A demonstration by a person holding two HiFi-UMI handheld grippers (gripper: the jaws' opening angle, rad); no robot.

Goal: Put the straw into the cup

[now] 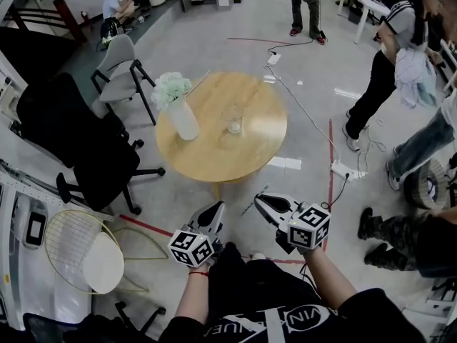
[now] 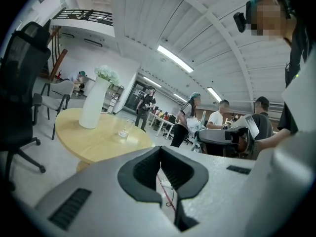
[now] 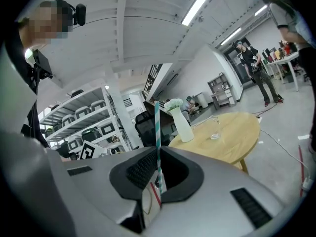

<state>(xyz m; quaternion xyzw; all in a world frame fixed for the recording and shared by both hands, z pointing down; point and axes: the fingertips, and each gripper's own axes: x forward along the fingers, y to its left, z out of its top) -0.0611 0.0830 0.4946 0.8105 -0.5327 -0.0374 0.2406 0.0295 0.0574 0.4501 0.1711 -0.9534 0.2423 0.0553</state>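
Gripping the straw [image 3: 157,127] near its lower end, the R gripper [image 1: 260,200] had its jaws clamped on it. The teal/white striped straw stood up betw. the pads and reached well above the jaw tips. The L gripper [image 1: 218,207] was just beside it, jaws together w/ nothing betw. them. Both hung over the floor, short of the round table [image 1: 214,161]. The cup [image 1: 233,118] — clear glass — sat near the table's centre, just right of a white vase [image 1: 183,118] — well apart from the straw.
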